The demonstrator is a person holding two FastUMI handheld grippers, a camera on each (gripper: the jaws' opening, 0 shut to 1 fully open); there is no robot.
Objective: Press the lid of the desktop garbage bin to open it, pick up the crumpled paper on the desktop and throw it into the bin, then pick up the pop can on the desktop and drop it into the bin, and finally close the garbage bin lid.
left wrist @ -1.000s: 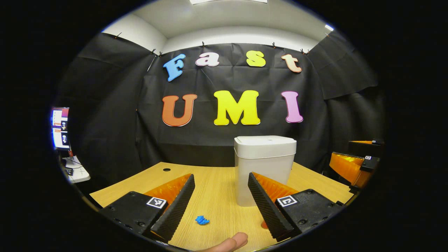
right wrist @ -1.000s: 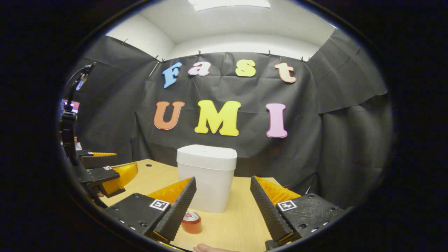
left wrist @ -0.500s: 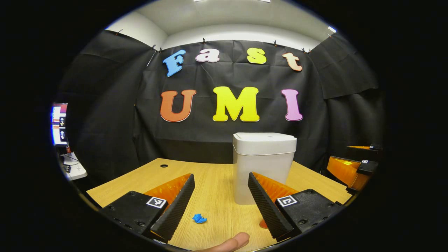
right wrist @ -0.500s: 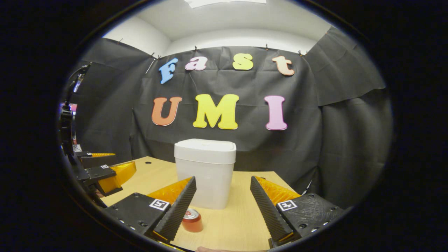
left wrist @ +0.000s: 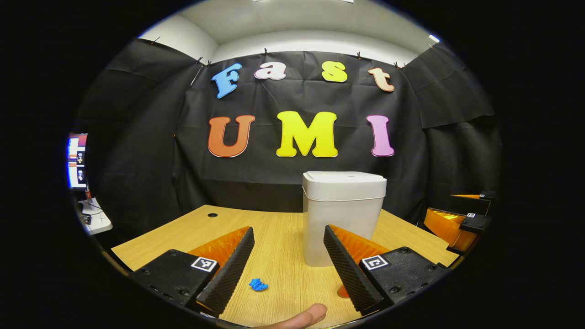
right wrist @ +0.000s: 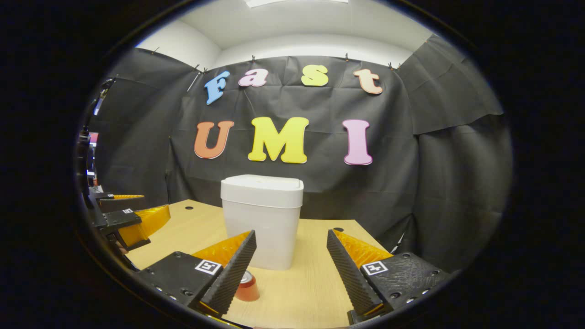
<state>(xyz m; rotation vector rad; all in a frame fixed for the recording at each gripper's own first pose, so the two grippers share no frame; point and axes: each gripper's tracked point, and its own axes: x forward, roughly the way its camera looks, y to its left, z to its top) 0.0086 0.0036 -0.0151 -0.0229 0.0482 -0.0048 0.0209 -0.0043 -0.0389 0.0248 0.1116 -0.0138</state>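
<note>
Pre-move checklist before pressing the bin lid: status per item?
1. Lid shut, ready to press: ok.
2. Bin upright on desk: ok.
3. Left tool open, holding nothing: ok.
4. Right tool open, holding nothing: ok.
5. Paper and can on desk in front of bin, clear of it: ok.
6. Either tool above the lid: not ok, both sit low, short of the bin.
</note>
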